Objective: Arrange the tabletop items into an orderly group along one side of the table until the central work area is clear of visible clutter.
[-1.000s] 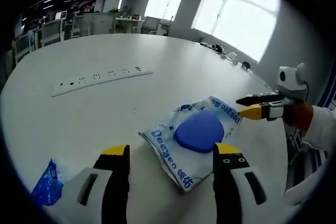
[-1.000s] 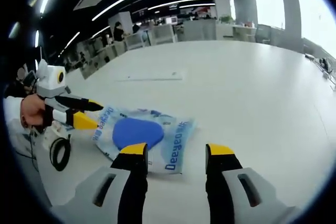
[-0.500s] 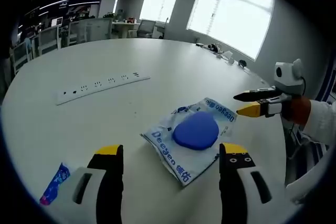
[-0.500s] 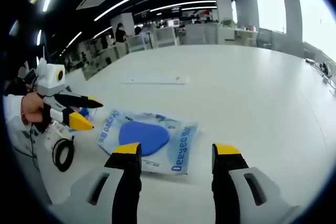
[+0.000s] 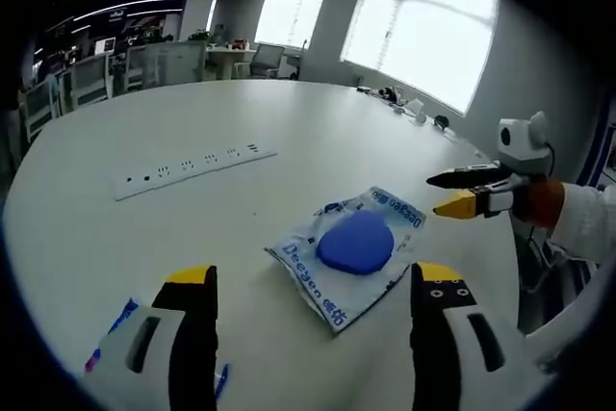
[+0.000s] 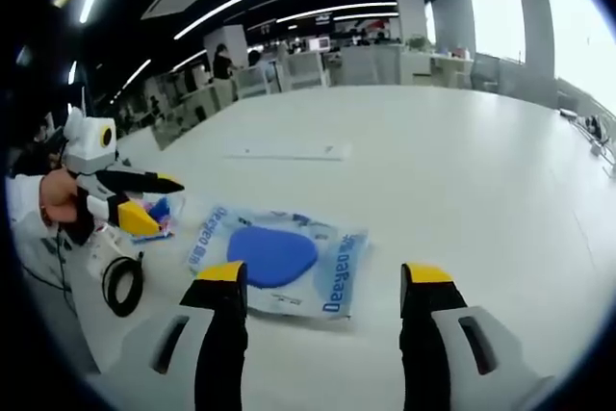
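A clear plastic packet with blue print and a round blue pad inside (image 5: 354, 243) lies flat on the white table (image 5: 144, 228). My left gripper (image 5: 313, 281) hangs open a short way before the packet, with nothing between its fingers. A small blue wrapper (image 5: 114, 322) lies beneath its left finger, partly hidden. In the right gripper view the same packet (image 6: 279, 255) lies just ahead of my open right gripper (image 6: 323, 276). The left gripper (image 6: 166, 201) comes in from the left, above the small wrapper (image 6: 157, 211). The right gripper (image 5: 440, 193) hovers beyond the packet's far corner.
A long white power strip (image 5: 192, 161) lies on the table beyond the packet, and appears as the power strip (image 6: 284, 151) in the right gripper view. A black cable loop (image 6: 123, 284) sits by the table edge at left. Small items (image 5: 414, 108) rest at the far rim near the windows.
Both grippers have drawn back a little from the packet, so it looks smaller. The small blue wrapper has slid under the left gripper's left finger. The packet has stayed put.
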{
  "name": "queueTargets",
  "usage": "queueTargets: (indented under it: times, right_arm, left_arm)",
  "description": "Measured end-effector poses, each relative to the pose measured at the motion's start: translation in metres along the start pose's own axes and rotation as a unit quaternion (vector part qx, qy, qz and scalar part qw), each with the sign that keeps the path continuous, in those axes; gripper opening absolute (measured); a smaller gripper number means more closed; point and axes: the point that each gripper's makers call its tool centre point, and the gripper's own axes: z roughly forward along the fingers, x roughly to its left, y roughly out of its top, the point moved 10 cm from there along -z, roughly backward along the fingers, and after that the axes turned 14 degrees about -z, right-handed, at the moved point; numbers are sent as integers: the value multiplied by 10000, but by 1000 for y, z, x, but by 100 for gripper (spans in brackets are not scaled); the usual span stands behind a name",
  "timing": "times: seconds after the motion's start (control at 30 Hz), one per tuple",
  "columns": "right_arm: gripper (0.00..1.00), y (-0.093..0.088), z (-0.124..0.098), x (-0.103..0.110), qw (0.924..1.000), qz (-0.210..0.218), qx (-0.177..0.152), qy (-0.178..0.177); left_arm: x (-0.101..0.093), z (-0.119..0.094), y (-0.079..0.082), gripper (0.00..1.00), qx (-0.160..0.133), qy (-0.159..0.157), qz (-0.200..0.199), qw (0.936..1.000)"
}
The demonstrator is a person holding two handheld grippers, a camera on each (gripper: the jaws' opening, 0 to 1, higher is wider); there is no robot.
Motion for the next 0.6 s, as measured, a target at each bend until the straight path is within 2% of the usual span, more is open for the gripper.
queueTargets:
  times: [0.3, 0.37, 0.6]
  right_arm:
    - [64, 5, -8, 3, 10000, -32, -62, -4]
    - [64, 7, -9, 4, 10000, -11, -77, -4]
    - [64, 19, -15, 11, 9997, -98, -222, 33]
  left_arm:
    - [1, -19, 4, 90, -206, 15, 24, 9998]
    - [1, -24, 3, 89, -161, 42, 35, 9999]
    - [6, -45, 8, 91, -328, 112, -30, 9994]
